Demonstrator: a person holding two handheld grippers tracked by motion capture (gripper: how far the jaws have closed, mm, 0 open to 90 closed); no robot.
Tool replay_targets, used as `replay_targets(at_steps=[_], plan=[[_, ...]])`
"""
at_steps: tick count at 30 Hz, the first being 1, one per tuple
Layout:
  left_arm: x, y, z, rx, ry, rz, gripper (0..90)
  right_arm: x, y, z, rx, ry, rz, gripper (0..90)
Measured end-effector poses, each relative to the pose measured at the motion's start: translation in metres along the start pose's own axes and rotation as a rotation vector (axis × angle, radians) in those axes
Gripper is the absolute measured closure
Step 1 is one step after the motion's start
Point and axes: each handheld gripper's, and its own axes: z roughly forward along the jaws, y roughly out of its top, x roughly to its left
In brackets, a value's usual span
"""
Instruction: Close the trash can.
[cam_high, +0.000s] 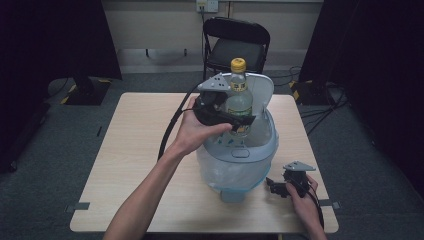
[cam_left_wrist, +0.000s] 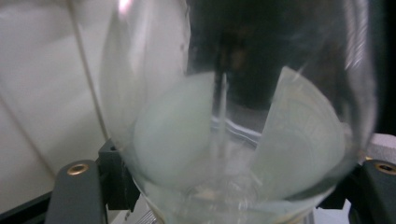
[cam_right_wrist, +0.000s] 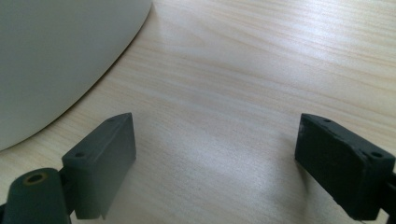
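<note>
One left tool (cam_high: 239, 120) grips bottle (cam_high: 239, 97); right tool (cam_high: 274, 186) gapes.

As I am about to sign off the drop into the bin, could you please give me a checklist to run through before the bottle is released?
1. Clear plastic bottle with the yellow cap between the left gripper jaws: ok.
2. Bottle upright: ok.
3. Bottle above the opening of the pale blue lidded bin with the plastic liner: ok.
4. Bin lid raised out of the way: ok.
5. Right gripper open and resting on the light wooden table, apart from the bin: ok.
6. Free room inside the bin: cannot tell.
</note>
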Motion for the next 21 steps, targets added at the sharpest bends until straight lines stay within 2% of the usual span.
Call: replay_targets(at_steps=[2, 5, 10, 15, 18, 21], plan=[[-0.001, -0.001, 0.003, 0.014, -0.006, -0.008, 27.1, 0.0, 0.0, 0.0, 0.0, 0.001, 0.0, 11.3], [0.0, -0.003, 0.006, 0.045, -0.003, 0.008, 27.2, 0.0, 0.0, 0.0, 0.0, 0.001, 0.0, 11.3], [-0.002, -0.003, 0.009, 0.043, -0.011, -0.015, 27.2, 0.0, 0.0, 0.0, 0.0, 0.0, 0.0, 11.3], [-0.004, -0.004, 0.016, 0.079, -0.003, 0.016, 27.4, 0.0, 0.0, 0.0, 0.0, 0.001, -0.001, 11.3], [-0.005, -0.003, 0.016, 0.073, 0.005, 0.04, 27.3, 0.0, 0.0, 0.0, 0.0, 0.001, 0.0, 11.3], [-0.006, -0.003, 0.018, 0.072, -0.004, 0.027, 27.8, 0.0, 0.0, 0.0, 0.0, 0.0, -0.001, 11.3]])
